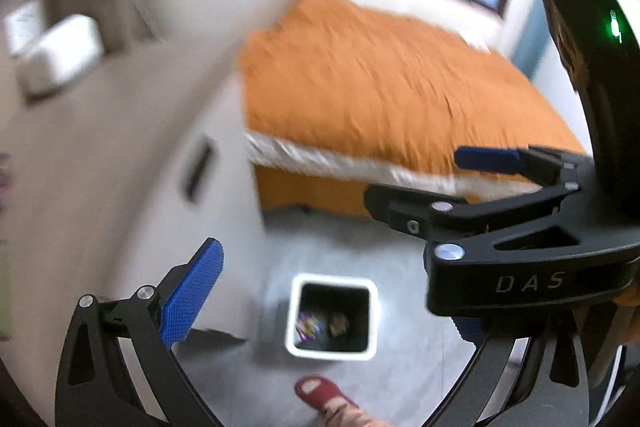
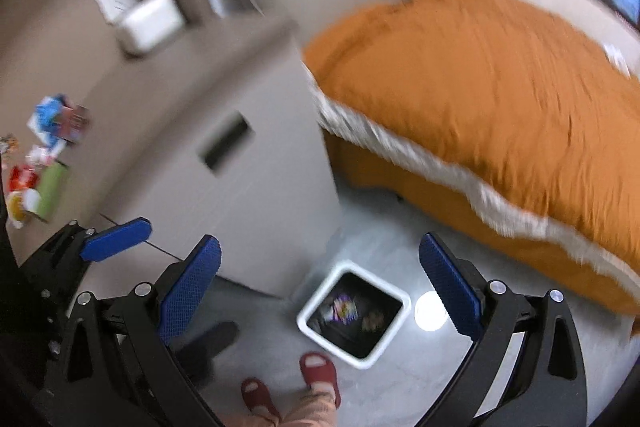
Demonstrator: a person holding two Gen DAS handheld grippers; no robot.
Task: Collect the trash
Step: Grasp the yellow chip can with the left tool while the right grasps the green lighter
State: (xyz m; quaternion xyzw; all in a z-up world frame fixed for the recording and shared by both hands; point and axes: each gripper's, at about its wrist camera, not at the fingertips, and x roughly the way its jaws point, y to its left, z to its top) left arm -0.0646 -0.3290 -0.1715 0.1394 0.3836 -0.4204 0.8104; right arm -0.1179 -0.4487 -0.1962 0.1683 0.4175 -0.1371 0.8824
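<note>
Remaining trash (image 2: pixel 36 163): small bright wrappers and packets, red, blue, green, clustered at left edge of desk (image 2: pixel 168 95); blurred, details unclear. Likely light, thin, crinkly, slippery; best pinched at a flat edge or raised fold. White bin (image 2: pixel 354 315) on floor already holds a few wrappers. Left claw (image 1: pixel 320 303) spread wide, empty. Right claw (image 2: pixel 320 291) spread wide, empty.

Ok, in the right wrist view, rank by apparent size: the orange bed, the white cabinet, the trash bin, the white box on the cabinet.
1. Orange bed
2. White cabinet
3. and 4. Trash bin and white box: they look about alike, and blur and distance make ranking them unsure.
</note>
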